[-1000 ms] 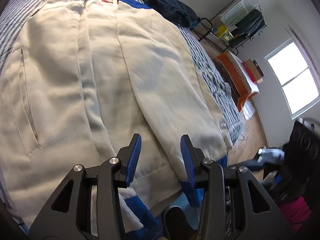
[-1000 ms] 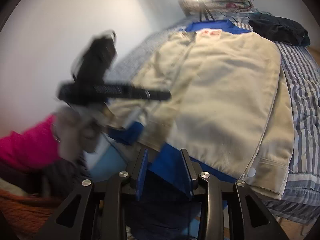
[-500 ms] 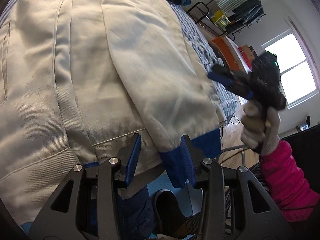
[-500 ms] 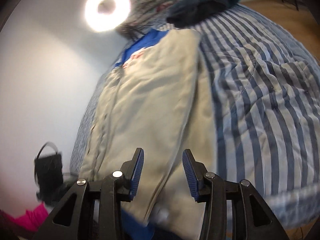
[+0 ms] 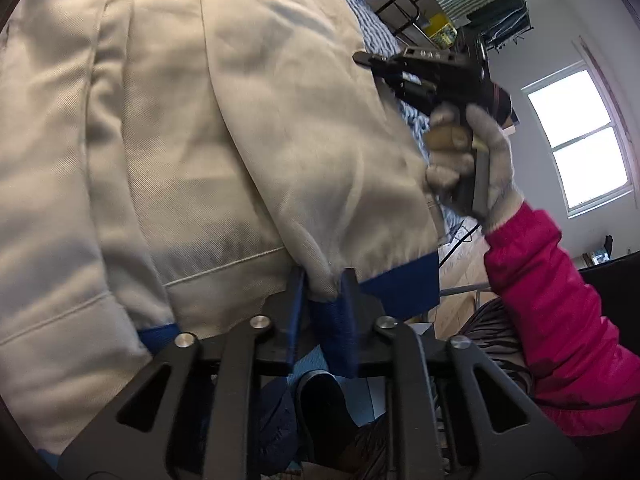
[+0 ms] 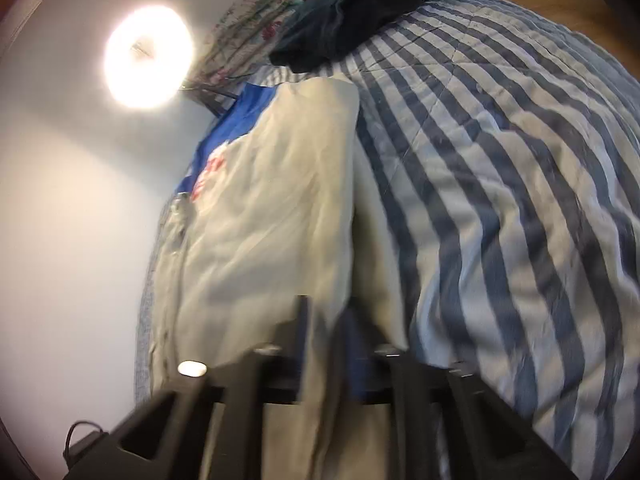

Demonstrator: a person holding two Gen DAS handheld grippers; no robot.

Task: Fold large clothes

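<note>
Left wrist view, left to right. A cream jacket (image 5: 208, 128) with blue trim lies spread over the bed and fills most of the frame; its stitched hem runs across the lower left. At bottom centre the left gripper (image 5: 322, 300) has just been closing, and its blue-padded fingers (image 5: 296, 312) now pinch the blue cuff (image 5: 396, 284) at the end of a sleeve folded across the jacket body. To the right a gloved hand (image 5: 476, 160) in a pink sleeve (image 5: 556, 312) holds the right gripper (image 5: 362, 58), whose tip sits at the jacket's far edge; its jaws cannot be read from this side. Behind, a wire rack (image 5: 480, 4) holds hanging dark garments and a yellow item, too small to identify. A window (image 5: 580, 140) lies at far right.

Right wrist view, left to right. A ring light (image 6: 148, 56) glows against the white wall. The jacket (image 6: 272, 208) extends from the bottom centre toward its blue collar. The right gripper (image 6: 324, 320), blurred, has just been closing and now clamps a fold of the cream fabric at the jacket's edge. The blue-and-white striped quilt (image 6: 500, 184) covers the right half, with a dark bundle of clothing (image 6: 352, 12) lying at its far end.
</note>
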